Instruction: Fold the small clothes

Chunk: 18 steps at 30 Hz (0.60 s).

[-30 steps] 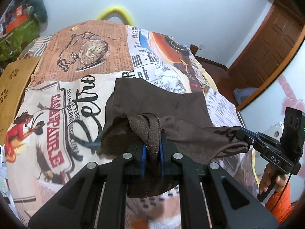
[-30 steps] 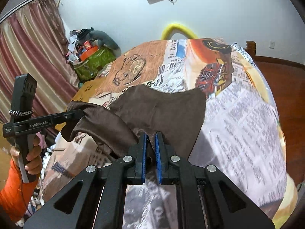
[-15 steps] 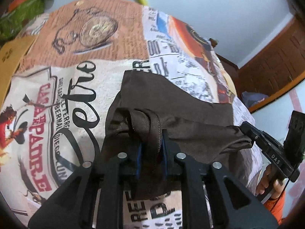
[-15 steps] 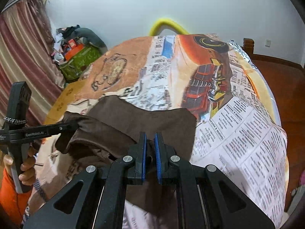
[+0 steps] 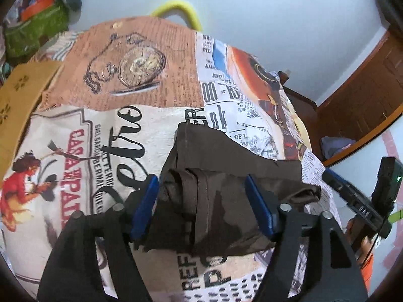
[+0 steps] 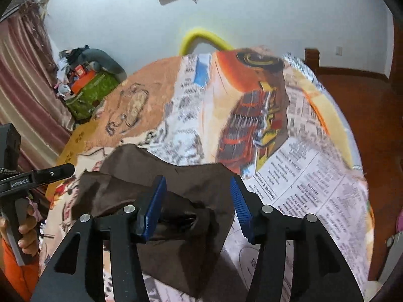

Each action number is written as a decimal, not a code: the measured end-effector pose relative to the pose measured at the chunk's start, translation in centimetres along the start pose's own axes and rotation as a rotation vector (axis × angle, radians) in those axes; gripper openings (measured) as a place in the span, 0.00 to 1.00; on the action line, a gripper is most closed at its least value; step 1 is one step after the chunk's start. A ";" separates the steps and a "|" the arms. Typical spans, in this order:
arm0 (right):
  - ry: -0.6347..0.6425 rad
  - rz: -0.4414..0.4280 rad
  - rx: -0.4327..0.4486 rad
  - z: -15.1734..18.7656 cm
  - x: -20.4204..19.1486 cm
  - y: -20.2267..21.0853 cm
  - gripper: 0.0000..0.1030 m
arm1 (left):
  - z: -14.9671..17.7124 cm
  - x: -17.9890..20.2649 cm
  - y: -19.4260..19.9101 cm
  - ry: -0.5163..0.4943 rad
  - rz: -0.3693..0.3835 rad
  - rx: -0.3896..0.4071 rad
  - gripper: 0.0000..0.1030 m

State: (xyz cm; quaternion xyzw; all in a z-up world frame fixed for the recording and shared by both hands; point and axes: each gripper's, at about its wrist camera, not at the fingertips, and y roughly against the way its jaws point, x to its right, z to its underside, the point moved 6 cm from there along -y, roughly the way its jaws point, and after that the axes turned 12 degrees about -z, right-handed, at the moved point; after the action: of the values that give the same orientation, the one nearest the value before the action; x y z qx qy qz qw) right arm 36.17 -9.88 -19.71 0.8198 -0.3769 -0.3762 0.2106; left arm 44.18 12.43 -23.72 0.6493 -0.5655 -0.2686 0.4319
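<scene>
Both grippers have just let go. A second ago each had its blue pads pinched on a near corner of the small dark brown stretchy garment; now the left gripper stands with its jaws wide apart and the right gripper about half open, both having just been opening. The cloth lies between each pair of pads, but neither pair presses on it.

The garment rests on the bed's printed patchwork cover, towards the near edge, with its near part doubled over onto the far part. On the left side the elastic edge sits bunched in a roll rather than flat, and on the right a loose fold stands open like a small pocket.

To my eye that means one fold is laid and released. It looks rough, so the next move probably calls for smoothing or another fold across to make it compact.
</scene>
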 end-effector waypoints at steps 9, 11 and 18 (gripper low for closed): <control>0.140 -0.006 -0.020 2.6 -3.6 2.5 0.50 | 5.0 -0.6 1.2 -0.121 -0.079 -0.018 0.71; 0.158 0.001 -0.047 3.8 -3.7 1.9 0.50 | 6.5 -0.2 0.8 -0.151 -0.079 -0.039 0.71; 0.113 -0.005 -0.153 7.0 -2.4 -1.3 0.50 | 9.4 1.5 -1.9 -0.245 -0.123 -0.099 0.75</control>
State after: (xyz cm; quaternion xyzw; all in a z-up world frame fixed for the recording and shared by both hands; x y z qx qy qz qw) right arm 30.26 -7.64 -23.81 0.8221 -0.3325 -0.3578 0.2925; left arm 37.55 8.56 -29.68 0.6230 -0.5591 -0.3993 0.3740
